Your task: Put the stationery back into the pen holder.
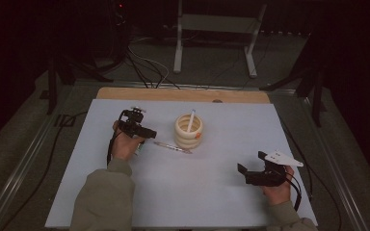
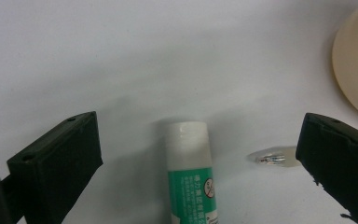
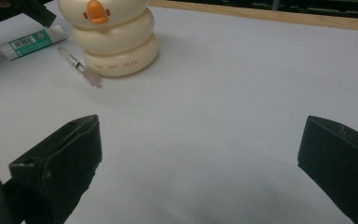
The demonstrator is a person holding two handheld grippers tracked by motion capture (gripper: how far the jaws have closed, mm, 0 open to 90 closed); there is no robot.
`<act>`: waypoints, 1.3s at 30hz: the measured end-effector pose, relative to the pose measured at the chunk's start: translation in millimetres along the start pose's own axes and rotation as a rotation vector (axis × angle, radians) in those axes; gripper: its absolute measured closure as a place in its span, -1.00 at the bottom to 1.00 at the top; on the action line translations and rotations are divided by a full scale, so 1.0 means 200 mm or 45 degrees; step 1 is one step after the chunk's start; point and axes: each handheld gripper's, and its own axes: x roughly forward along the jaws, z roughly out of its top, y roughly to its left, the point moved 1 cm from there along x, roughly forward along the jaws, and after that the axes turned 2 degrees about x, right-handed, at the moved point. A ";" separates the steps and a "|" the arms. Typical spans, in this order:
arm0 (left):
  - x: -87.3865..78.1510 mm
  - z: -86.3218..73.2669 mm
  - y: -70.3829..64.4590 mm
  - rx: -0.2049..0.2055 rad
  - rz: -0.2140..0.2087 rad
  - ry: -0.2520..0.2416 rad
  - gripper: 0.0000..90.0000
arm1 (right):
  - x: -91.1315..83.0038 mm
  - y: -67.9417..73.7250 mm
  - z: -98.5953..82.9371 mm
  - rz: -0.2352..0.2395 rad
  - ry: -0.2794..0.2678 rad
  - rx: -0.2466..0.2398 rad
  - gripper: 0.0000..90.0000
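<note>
Left gripper [image 2: 200, 154] spread around glue stick [image 2: 189, 172] (untouched), right gripper [image 3: 200, 163] released, bare table [image 3: 242, 84] ahead

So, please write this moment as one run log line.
left gripper: open, jaws astride glue stick | right gripper: open, over bare table | pen holder: upright

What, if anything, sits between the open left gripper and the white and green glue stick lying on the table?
Nothing visible does. The white and green glue stick lies flat on the white table between the open jaws of the left gripper. The clear pen lies beside it, near one jaw, not across the path.
</note>
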 end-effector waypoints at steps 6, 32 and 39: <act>0.01 0.00 0.01 -0.015 0.003 0.013 -0.97 | 0.00 0.00 0.00 0.000 0.001 0.000 -1.00; 0.06 -0.02 0.01 -0.016 -0.014 0.215 0.29 | 0.00 0.00 0.00 0.002 0.007 -0.006 -1.00; 0.06 -0.02 0.00 0.023 0.013 0.245 0.47 | 0.00 0.00 0.00 0.001 0.008 -0.006 -1.00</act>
